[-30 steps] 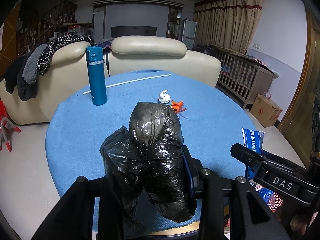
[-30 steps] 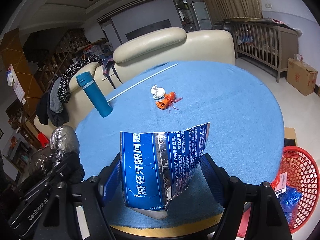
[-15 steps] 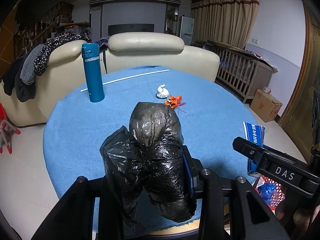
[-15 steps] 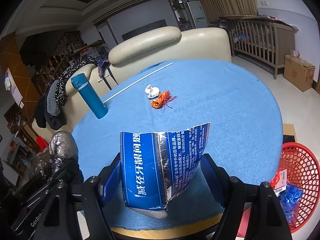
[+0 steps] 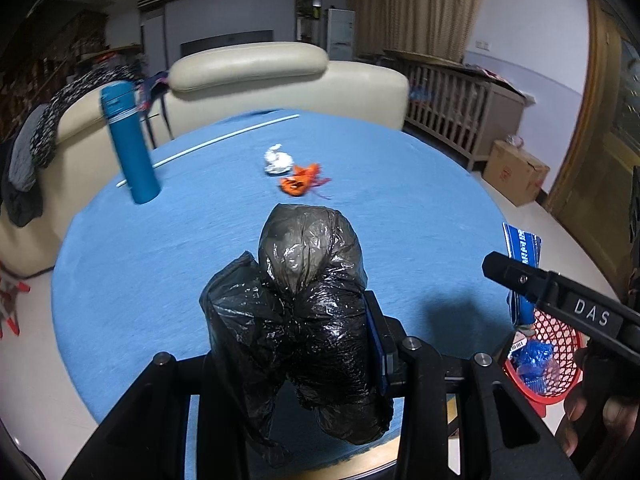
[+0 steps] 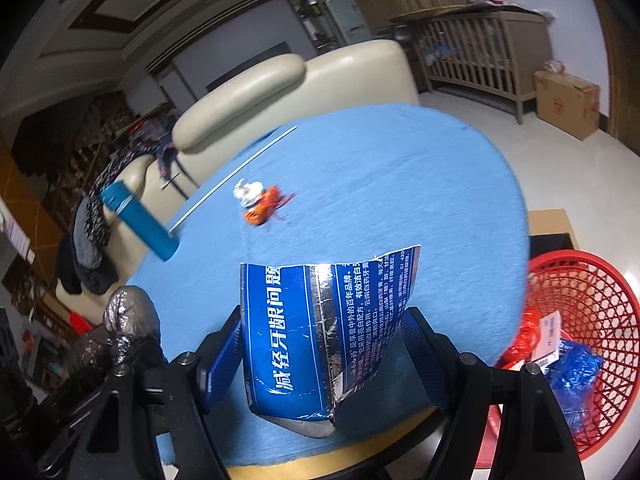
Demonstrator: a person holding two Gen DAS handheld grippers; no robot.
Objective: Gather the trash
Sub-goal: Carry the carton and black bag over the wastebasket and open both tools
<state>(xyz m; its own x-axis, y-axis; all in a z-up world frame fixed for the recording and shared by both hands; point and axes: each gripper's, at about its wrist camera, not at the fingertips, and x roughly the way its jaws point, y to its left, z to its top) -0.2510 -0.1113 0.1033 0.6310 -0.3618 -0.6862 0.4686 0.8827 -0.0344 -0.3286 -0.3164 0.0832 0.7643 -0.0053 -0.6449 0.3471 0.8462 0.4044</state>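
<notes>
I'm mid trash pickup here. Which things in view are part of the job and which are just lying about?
Job items:
black plastic bag in left claw
blue carton in right claw
white paper wad
orange scrap
red basket

Lying about:
teal flask
white rod
cardboard box
</notes>
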